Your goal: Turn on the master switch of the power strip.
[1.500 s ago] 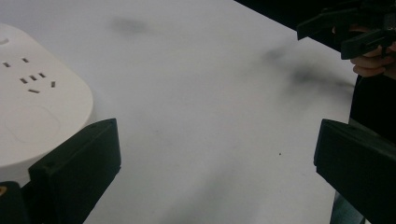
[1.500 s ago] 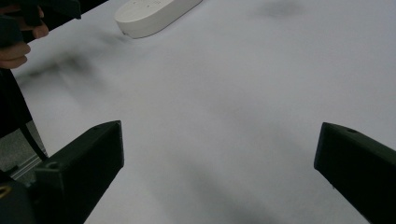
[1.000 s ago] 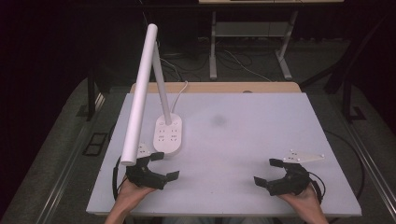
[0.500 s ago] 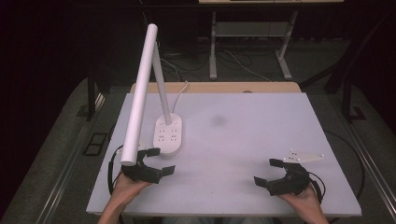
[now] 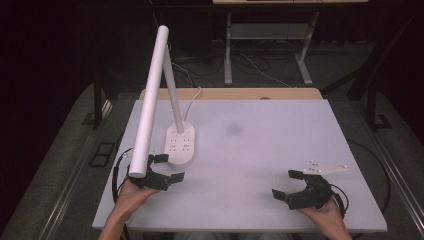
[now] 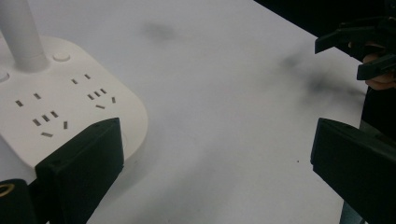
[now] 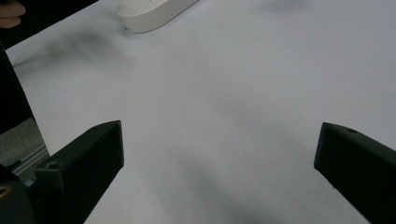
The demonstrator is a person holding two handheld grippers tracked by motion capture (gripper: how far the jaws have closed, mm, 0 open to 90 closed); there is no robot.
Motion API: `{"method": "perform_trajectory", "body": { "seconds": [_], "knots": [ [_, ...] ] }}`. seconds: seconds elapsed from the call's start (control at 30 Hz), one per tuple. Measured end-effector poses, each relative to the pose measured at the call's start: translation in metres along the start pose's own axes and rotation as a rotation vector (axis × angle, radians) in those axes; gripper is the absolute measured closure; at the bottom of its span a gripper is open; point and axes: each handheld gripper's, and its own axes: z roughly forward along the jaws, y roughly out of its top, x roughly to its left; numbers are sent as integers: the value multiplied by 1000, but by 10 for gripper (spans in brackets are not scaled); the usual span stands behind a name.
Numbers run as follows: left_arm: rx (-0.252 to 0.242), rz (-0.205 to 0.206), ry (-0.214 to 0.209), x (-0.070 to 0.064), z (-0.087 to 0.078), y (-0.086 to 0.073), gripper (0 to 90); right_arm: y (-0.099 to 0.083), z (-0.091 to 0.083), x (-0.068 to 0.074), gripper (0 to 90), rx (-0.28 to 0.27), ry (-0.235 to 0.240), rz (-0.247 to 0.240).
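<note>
A white desk lamp (image 5: 172,112) stands just beyond the left gripper (image 5: 161,173), whose jaws are wide and empty. The right gripper (image 5: 295,189), well apart, is also wide and empty. The lamp looks rigid, smooth, top-heavy; its broad socket base (image 6: 70,107) seems the safest hold.

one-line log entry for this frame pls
left tool: open, beside white desk lamp's socket base, not touching | right tool: open, holding nothing, near front right of white table | lamp: upright, ungrasped
</note>
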Motion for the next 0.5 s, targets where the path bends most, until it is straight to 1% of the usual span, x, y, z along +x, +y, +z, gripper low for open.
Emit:
{"method": "perform_trajectory", "body": {
  "seconds": [0.27, 0.5],
  "knots": [
    [22, -4, 14, 8, -1, 7, 15, 1, 0, 0, 9, 3, 1, -1],
    [39, -5, 36, 17, -2, 12, 17, 1, 0, 0, 9, 1, 0, -2]
  ]
}}
